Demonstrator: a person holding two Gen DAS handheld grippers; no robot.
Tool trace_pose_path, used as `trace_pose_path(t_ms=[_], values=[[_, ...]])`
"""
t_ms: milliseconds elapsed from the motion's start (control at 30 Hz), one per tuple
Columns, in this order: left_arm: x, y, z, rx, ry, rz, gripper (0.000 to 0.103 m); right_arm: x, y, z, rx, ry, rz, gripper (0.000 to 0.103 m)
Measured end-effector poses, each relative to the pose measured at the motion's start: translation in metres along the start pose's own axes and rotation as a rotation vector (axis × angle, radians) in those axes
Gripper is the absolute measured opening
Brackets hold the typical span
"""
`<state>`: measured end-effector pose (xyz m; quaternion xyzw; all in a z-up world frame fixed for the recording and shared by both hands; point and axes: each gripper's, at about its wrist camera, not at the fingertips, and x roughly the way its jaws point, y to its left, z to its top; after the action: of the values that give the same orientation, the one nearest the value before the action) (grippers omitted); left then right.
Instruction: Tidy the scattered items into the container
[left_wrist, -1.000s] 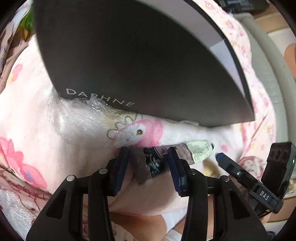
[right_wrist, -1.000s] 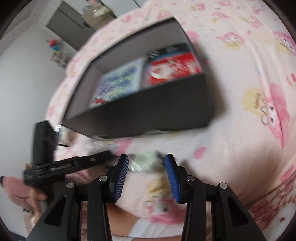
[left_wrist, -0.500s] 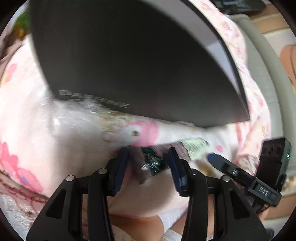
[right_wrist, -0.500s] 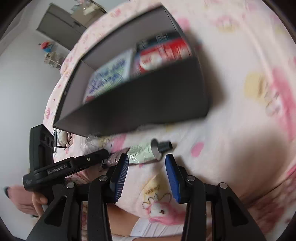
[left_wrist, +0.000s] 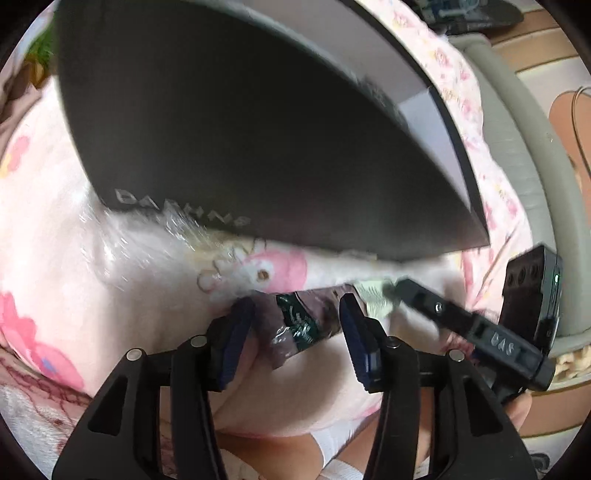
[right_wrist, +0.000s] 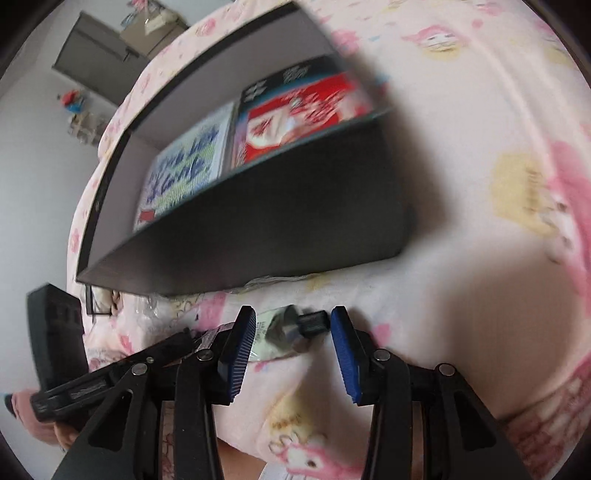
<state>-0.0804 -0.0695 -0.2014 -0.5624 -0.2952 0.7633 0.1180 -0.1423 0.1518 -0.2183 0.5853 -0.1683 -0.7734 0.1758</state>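
A crumpled tube (left_wrist: 306, 325) with a dark green label and a pale neck lies on the pink cartoon-print bedspread (left_wrist: 74, 280), just in front of the dark DAPHNE box (left_wrist: 258, 140). My left gripper (left_wrist: 295, 343) is open around the tube's crimped end. My right gripper (right_wrist: 291, 343) is open around its black-capped end (right_wrist: 295, 328). The right gripper also shows in the left wrist view (left_wrist: 461, 325), touching the neck. The box (right_wrist: 258, 221) holds a blue-and-green packet (right_wrist: 184, 173) and a red packet (right_wrist: 299, 114).
Clear crinkled plastic wrap (left_wrist: 147, 240) lies against the box front at left. A grey bed frame (left_wrist: 517, 147) runs along the right. A grey cabinet (right_wrist: 99, 55) stands by the white wall. My legs are below the bedspread edge.
The right gripper has moved forward over the tube's capped end, so the cap now sits between its fingers. The left gripper has stayed open around the crimped end.
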Motion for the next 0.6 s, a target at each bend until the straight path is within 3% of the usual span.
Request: trace_pose_path(t_ms=[100,167,300,400,600], values=[[-0.014,0.016,0.011,-0.03,-0.041,-0.047,0.051,-0.013,0.003,-0.004,-0.023,-0.015,0.091,0.039],[-0.015,0.022,0.014,-0.058,-0.028,-0.061,0.051,-0.021,0.006,-0.009,-0.037,-0.017,0.103,0.038],[-0.01,0.038,0.022,-0.039,0.028,0.045,0.05,-0.017,0.004,-0.017,-0.021,0.018,0.069,0.038],[-0.006,0.036,0.024,-0.014,0.05,0.068,0.054,-0.011,0.009,-0.017,-0.042,0.027,0.051,0.038],[-0.018,0.037,0.027,0.011,0.016,0.03,0.04,-0.005,0.022,-0.014,-0.093,0.009,0.077,0.03]])
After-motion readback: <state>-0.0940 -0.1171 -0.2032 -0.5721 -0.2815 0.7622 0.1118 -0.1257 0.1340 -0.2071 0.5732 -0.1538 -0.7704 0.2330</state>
